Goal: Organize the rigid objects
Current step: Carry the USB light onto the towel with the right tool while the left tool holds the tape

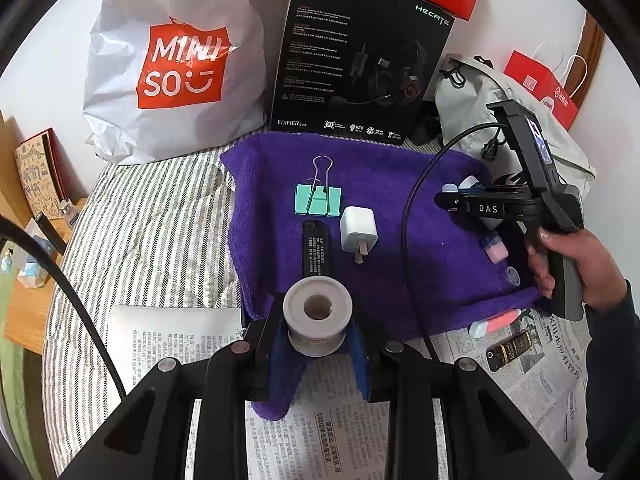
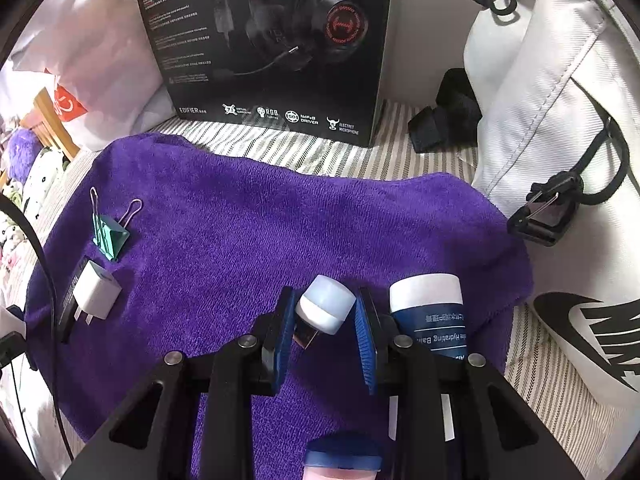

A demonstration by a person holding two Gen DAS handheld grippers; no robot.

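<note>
On the purple towel lie a green binder clip, a white charger plug and a black bar. My left gripper is shut on a white tape roll, just above the towel's near edge. In the right wrist view my right gripper stands over the towel. A small white USB light lies tilted on the cloth between its blue pads, which sit close on either side. Just right of it lies a blue tube with a white cap.
A black headset box and a white Miniso bag stand behind the towel, and a white Nike bag crowds its right side. Newspaper at front right holds a small bottle. A wooden side table is at left.
</note>
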